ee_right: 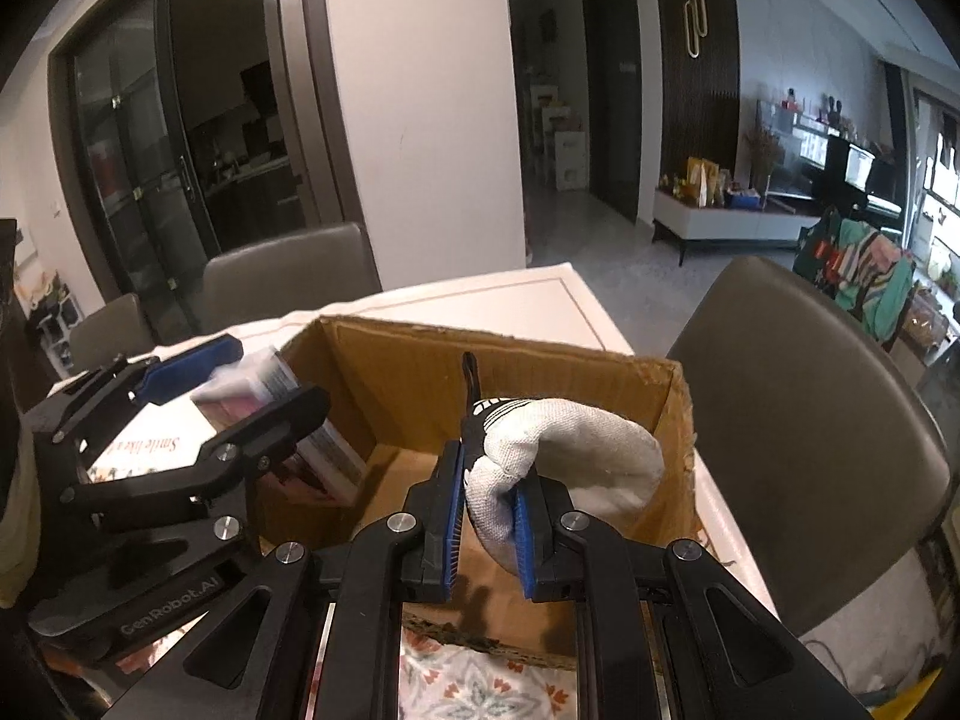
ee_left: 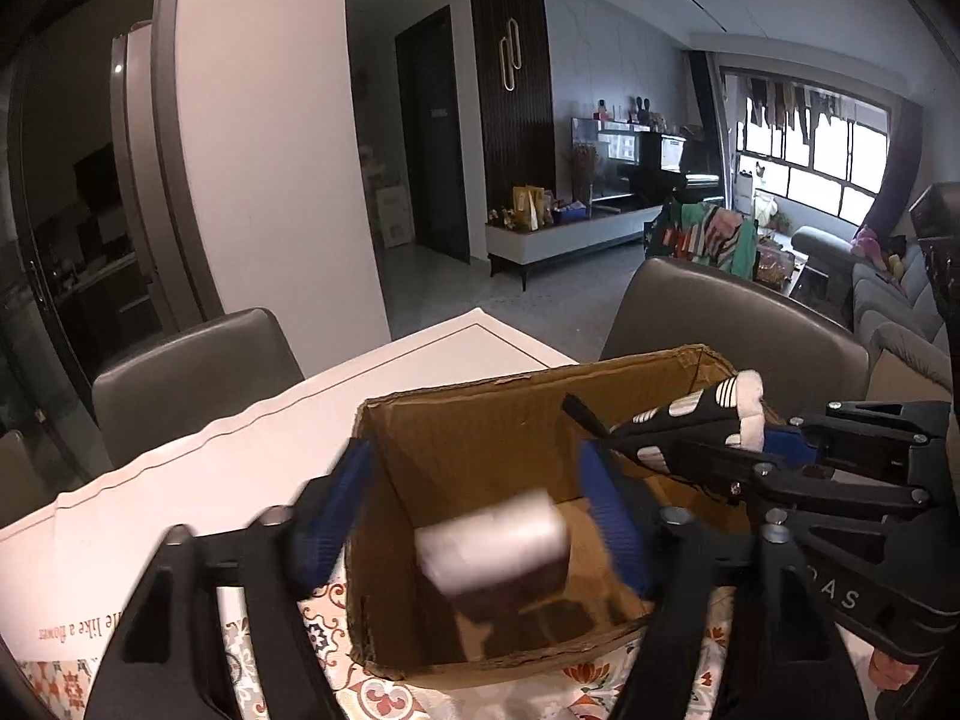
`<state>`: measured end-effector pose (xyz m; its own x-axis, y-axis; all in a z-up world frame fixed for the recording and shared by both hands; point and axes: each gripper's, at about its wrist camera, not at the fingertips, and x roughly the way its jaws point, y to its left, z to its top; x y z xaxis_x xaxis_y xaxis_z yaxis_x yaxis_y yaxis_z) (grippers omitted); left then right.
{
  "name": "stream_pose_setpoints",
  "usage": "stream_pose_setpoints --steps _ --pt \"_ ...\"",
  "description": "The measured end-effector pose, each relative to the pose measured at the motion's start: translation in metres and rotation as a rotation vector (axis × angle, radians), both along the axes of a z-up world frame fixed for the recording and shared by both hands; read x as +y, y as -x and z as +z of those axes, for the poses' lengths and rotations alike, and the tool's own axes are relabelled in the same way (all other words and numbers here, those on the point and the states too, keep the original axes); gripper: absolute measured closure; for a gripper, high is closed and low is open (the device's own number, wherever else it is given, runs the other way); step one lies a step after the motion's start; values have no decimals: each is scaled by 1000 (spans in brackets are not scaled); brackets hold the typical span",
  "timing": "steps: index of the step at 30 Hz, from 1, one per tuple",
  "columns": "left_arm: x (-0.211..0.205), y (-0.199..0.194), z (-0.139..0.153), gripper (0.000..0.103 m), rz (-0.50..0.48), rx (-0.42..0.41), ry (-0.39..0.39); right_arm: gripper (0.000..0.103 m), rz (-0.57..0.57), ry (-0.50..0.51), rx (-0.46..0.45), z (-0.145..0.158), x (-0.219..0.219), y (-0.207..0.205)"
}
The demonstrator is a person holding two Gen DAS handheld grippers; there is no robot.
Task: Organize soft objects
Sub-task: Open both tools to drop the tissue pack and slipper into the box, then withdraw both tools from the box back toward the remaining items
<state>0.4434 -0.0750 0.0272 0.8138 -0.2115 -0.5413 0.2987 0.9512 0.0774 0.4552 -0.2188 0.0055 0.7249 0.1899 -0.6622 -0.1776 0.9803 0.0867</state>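
Note:
An open cardboard box (ee_left: 480, 426) (ee_right: 408, 384) stands on the table in front of both grippers. My left gripper (ee_left: 474, 468) (ee_right: 273, 375) hangs over the box's left part with its blue pads wide apart. A blurred white packet (ee_left: 492, 540) (ee_right: 330, 450) lies between them and touches neither pad. My right gripper (ee_right: 489, 486) (ee_left: 708, 438) is shut on a padded mitt (ee_right: 576, 450) (ee_left: 714, 408), white on one side and black with white marks on the other. The mitt is held above the box's right half.
Under the box lies a cloth with an orange pattern (ee_left: 384, 690), and a white sheet with printed words (ee_left: 150, 510) covers the table to the left. Grey chairs (ee_left: 738, 324) (ee_left: 192, 372) stand close behind the table. Beyond them is open floor.

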Motion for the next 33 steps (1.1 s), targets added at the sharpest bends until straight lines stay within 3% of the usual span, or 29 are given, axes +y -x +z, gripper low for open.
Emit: stream_pose_setpoints --steps 2,7,19,33 --pt "1 1 1 24 8 -10 -13 84 8 -5 23 -2 0 -3" --pt "8 1 1 21 35 -11 -40 66 -17 11 34 -1 -1 -1" --pt "20 19 12 19 83 -26 -34 66 -15 27 2 16 6 18" --pt "33 87 40 16 98 -80 4 66 -71 23 -93 44 10 85"
